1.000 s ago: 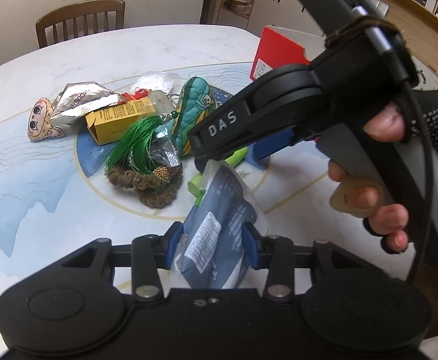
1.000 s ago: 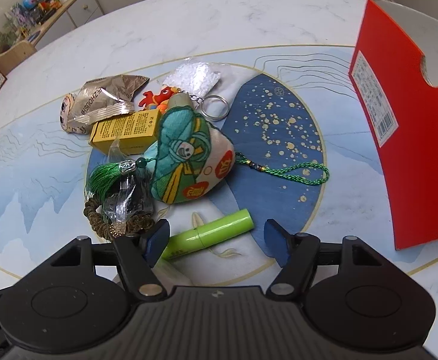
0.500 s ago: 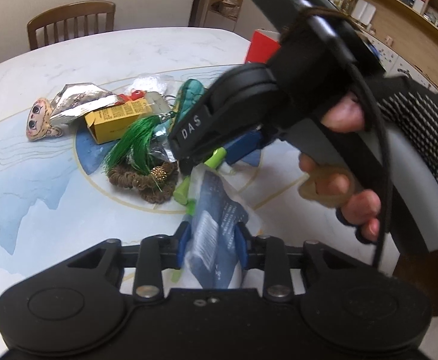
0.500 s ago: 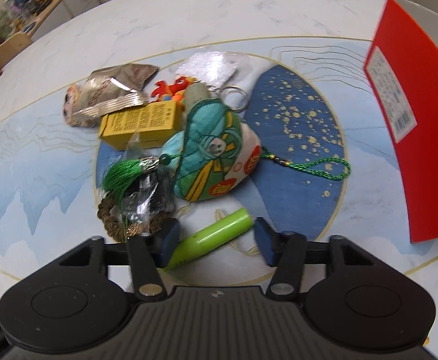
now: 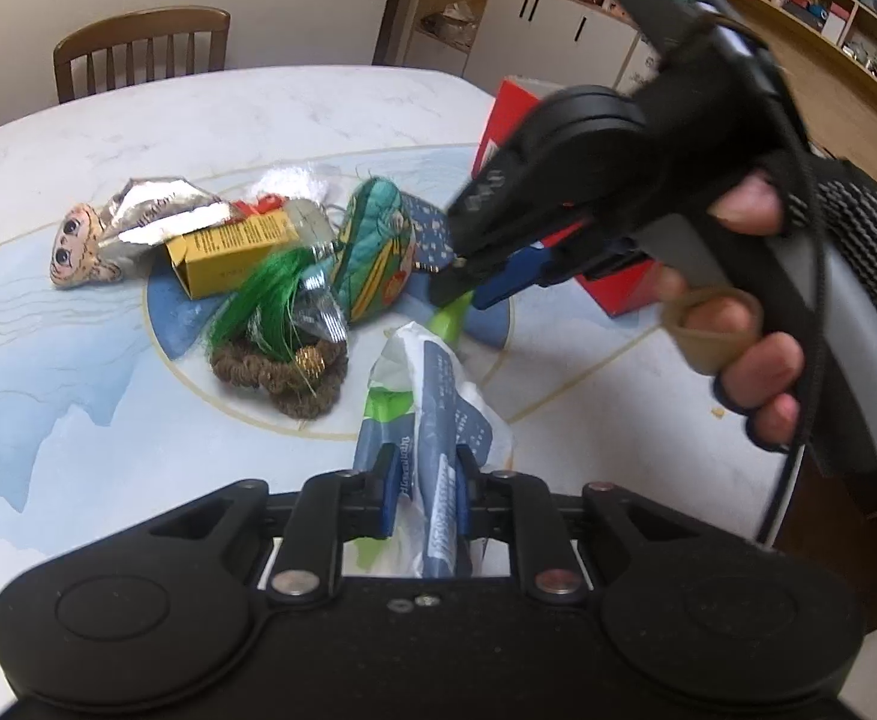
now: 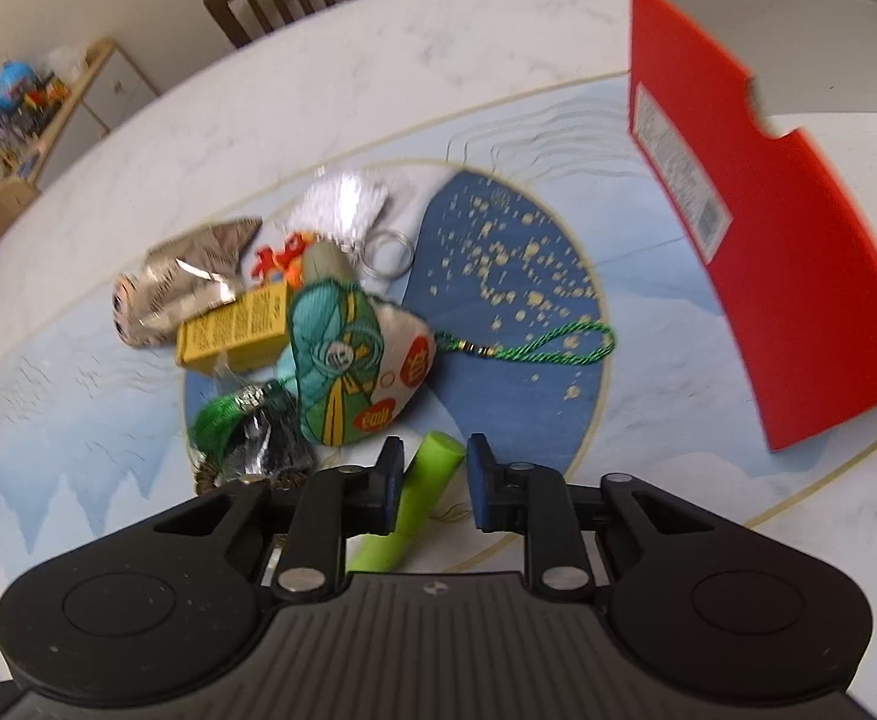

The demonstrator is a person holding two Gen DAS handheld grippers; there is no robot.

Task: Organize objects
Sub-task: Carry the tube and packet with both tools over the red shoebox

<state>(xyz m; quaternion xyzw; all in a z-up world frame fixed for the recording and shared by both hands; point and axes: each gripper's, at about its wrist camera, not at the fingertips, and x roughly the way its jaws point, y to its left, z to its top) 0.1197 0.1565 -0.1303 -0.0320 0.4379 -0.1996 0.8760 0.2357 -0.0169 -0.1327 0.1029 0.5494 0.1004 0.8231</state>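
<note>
Pinching a crumpled blue-and-white plastic packet [image 5: 432,420] between my left gripper's [image 5: 422,489] blue pads, I hold it upright, its top fanning out above my fingertips. My right gripper [image 6: 434,483] straddles a lime-green cylindrical tube [image 6: 417,507] that lies on the marble-patterned table [image 6: 498,60]; the fingers stand narrowly spread, the left pad just beside the tube and a gap showing at the right pad, so I cannot tell if they grip it.

Just beyond my right fingertips sits a teal embroidered fabric sachet [image 6: 354,366], its green braided cord [image 6: 546,348] trailing off to the right over the dark blue gold-speckled oval. Left of the sachet a green tassel [image 6: 219,423] lies on a brown beaded bracelet [image 5: 276,369], and behind them are a yellow cardboard box [image 6: 234,327] and a silvery foil snack bag [image 6: 192,276]. Farther ahead is a metal key ring [image 6: 387,252]. Well off to my right stands an open red cardboard box [image 6: 786,252].
</note>
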